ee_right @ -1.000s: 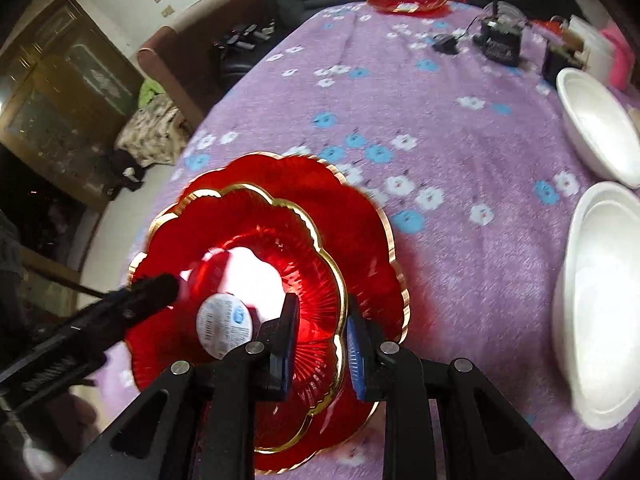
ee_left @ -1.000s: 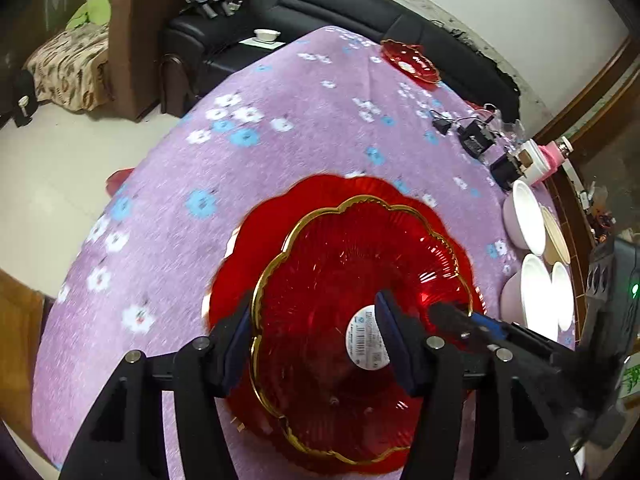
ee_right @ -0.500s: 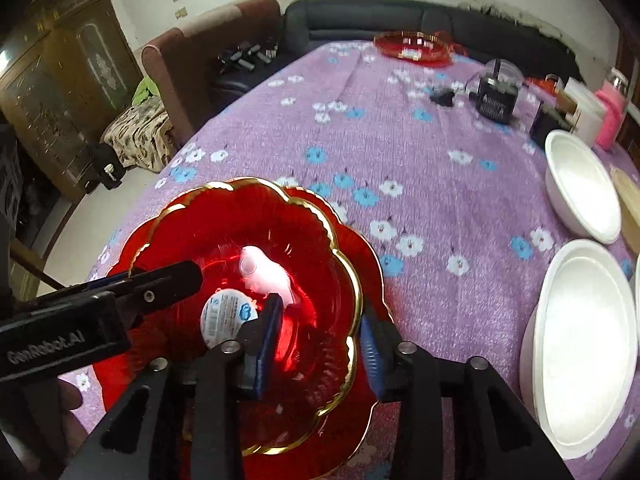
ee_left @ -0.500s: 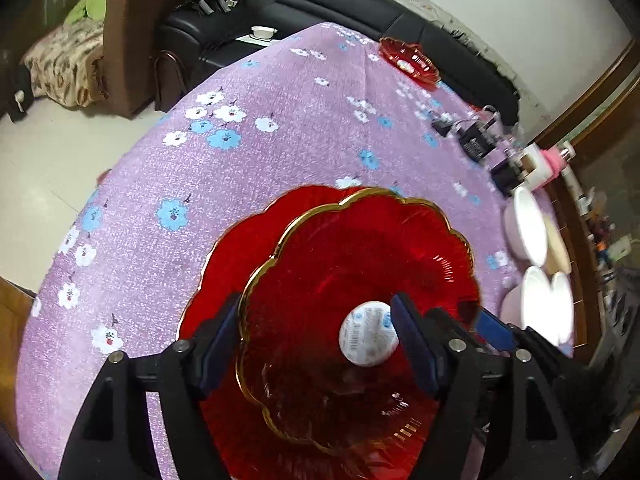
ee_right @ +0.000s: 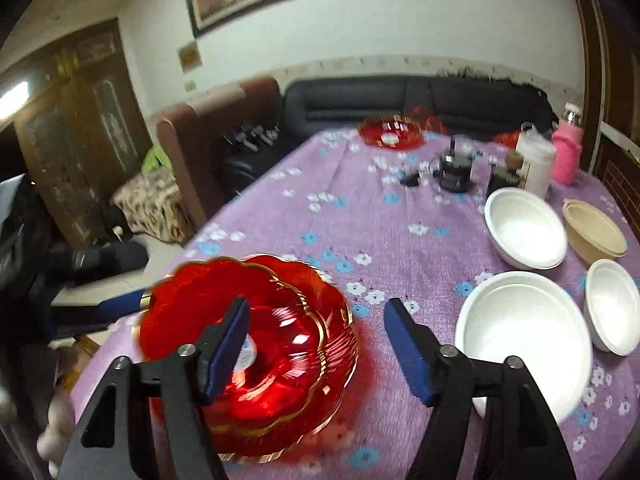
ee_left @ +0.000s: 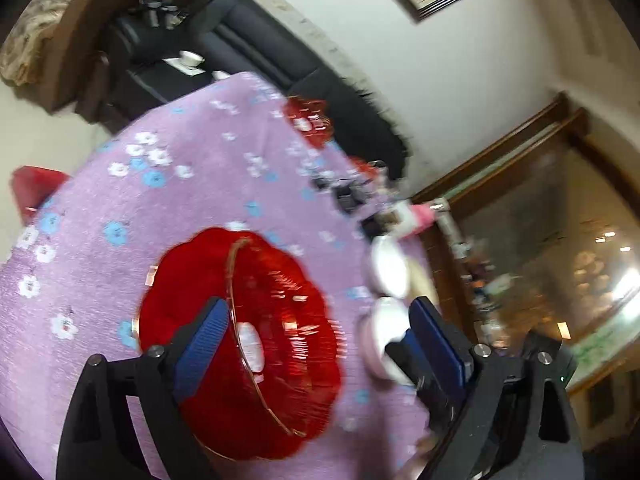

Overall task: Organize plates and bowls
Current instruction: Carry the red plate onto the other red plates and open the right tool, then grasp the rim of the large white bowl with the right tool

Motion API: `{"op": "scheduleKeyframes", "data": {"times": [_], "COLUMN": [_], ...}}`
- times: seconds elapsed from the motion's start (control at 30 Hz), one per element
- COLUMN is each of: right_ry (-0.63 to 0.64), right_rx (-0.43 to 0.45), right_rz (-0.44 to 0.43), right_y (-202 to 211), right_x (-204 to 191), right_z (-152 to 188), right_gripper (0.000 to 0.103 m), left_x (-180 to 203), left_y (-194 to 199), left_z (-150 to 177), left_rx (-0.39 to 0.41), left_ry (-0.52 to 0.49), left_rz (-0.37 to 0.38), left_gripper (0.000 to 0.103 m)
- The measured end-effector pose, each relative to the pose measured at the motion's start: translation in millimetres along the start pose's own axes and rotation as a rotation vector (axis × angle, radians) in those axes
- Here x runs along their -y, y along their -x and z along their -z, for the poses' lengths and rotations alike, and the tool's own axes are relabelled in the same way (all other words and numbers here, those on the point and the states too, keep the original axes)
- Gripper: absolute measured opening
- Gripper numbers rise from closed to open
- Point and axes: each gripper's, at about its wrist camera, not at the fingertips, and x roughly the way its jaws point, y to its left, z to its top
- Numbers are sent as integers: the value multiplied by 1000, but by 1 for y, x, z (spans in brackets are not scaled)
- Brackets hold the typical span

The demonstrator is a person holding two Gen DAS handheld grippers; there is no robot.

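Left wrist view is smeared by motion blur; the clutter in the middle right of the frame cannot be made out. In the right view my left finger covers part of the sticker in the plate, and the frame's left edge is dark and unreadable.

Red plates (ee_right: 288, 344): translucent, ribbed, scalloped rims with gold edging, one nested in another, lying on the purple flowered tablecloth (ee_right: 400, 240) at lower left of centre in the right view. Whether a third plate lies under them I cannot tell. A white round sticker sits at the bottom of the upper one. A further red plate (ee_right: 390, 131) lies at the far end of the table, top centre.

White bowls (ee_right: 520, 340), smooth, matte and empty, stand at lower right; a tan bowl (ee_right: 594, 234) stands behind them, contents not visible.

Left gripper (ee_left: 316, 344): jaws have just been opening, now wide, plates seen between the blue ribbed pads but untouched. Right gripper (ee_right: 316, 344): jaws likewise just opening, wide, gripping nothing.
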Motion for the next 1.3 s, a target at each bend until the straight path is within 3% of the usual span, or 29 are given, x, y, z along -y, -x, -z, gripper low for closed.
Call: {"op": "scheduleKeyframes", "data": {"times": [0.1,0.27,0.4,0.5,0.6,0.63,0.77,0.83,0.87,0.93,1.07,1.2,1.3], "right_ry": [29,57,74,55,46,45,88,105,109,101,-50,-199,-251], "right_rx": [34,-31,-9,44,132,197,399,466,476,455,308,206,189], "right_rz": [-122,-348,-363,-328,-236,-160,136,255,287,346,351,345,349], "right_y": [25,32,43,59,83,97,142,157,161,160,141,131,129], "right_x": [-20,-51,-53,-37,-13,-1,28,45,53,74,138,192,211], "right_z": [8,9,13,19,31,39,65,76,79,82,86,94,97], "right_gripper": [88,89,89,89,89,89,102,103,103,103,103,103,103], "left_x": [5,16,38,54,76,86,147,173,181,185,173,173,174], "left_y": [7,13,25,30,41,47,73,74,68,40,-28,-58,-74], "left_z": [0,8,17,26,39,44,77,96,102,108,121,130,139], "left_rx": [-8,-47,-40,-35,-4,28,287,384,381,269,39,-30,-80], "left_ry": [12,35,-16,-51,-102,-140,-419,-518,-537,-545,-478,-461,-451], "left_rz": [123,302,304,286,210,162,-148,-270,-285,-288,-322,-286,-266], "left_gripper": [93,97,98,101,101,102,103,103,103,103,103,103,103]}}
